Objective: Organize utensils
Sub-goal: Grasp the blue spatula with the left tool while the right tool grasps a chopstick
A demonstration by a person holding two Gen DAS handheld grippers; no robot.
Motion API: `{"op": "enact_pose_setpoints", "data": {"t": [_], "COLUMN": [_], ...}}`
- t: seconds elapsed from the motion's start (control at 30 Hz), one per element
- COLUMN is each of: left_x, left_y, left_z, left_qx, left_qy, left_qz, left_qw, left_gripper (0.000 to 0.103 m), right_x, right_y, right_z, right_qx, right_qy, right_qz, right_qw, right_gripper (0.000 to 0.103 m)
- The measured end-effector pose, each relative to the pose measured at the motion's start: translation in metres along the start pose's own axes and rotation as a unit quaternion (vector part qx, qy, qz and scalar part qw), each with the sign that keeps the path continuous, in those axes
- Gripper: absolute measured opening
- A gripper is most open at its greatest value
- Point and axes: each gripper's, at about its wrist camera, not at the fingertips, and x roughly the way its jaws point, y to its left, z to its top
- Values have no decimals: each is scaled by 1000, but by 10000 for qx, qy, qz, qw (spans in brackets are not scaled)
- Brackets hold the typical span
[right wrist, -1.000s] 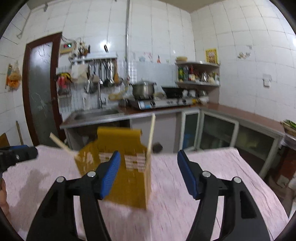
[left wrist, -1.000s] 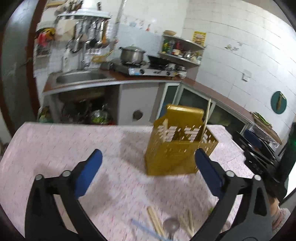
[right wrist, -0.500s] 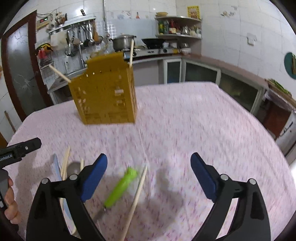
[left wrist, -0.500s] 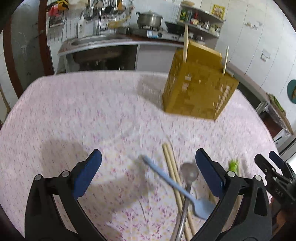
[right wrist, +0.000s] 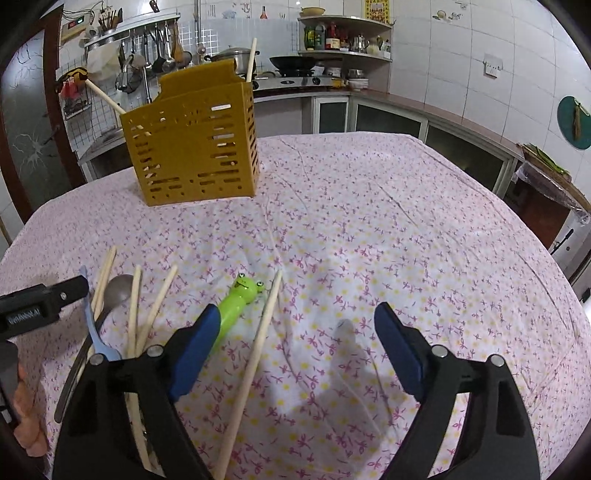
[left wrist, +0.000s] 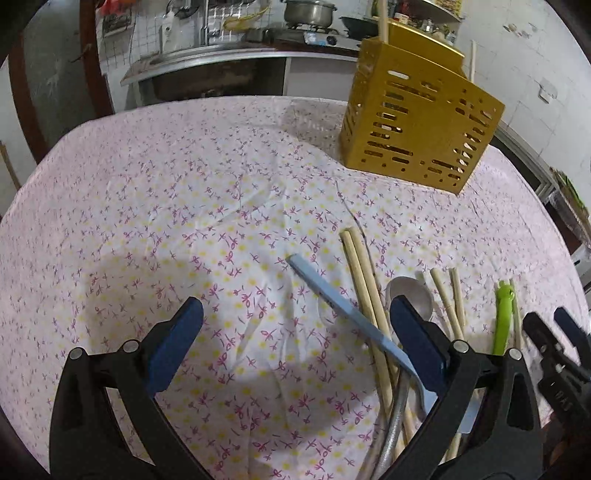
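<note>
A yellow slotted utensil holder [left wrist: 417,122] [right wrist: 192,147] stands at the far side of the table with chopsticks upright in it. Loose on the cloth lie a blue plastic spoon [left wrist: 332,299], a metal spoon [left wrist: 410,295], several chopsticks [left wrist: 360,273] and a green frog-handled utensil [right wrist: 240,299]. My left gripper [left wrist: 295,314] hangs open above the blue spoon's handle. My right gripper [right wrist: 297,314] is open with its jaws closing. A single chopstick [right wrist: 258,343] lies on the cloth in the gap between its pads, untouched.
A pink flowered cloth [right wrist: 369,221] covers the whole table. The left gripper's body [right wrist: 37,306] and a hand [right wrist: 22,406] show at the left edge of the right wrist view. A sink, a stove with a pot [left wrist: 308,11] and shelves stand behind.
Both grippers have come down toward the table and tipped downward, so the loose utensils now fill the lower part of both views. The right jaws stand wider than a second ago.
</note>
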Motion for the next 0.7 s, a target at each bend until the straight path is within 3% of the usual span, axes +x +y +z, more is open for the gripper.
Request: {"op": "enact_pose_setpoints", "data": {"t": [0.1,0.13,0.27,0.33,0.57,0.7], "left_x": [2,2,3,2,4,7], "left_y": [-6,-6,-3,-3,-14,-14], "left_z": [-2,-2,-3,-3,-4,-2], "left_qx": [169,179,76,84,339,386], "left_qy": [-45,-36,-38,-65,-26,56], "left_qz": [64,46,-47,-64,-150,-167], "left_qw": [9998,9998,10000,9999,9993,9991], "left_gripper": [97,93,77,72,42,40], "right_x": [1,1,0,2,11,18], "right_y": [1,0,3,4,11,10], "right_z": [-2,-3,-5,-5,-6,-7], "right_qx": [3,-1,-41,-50,-96,-25], "right_qy": [34,25,39,106,352,551], "right_qz": [79,101,217,312,514,603], "right_qw": [10000,9999,9997,9994,9980,9967], "right_gripper": [71,64,51,40,24,20]}}
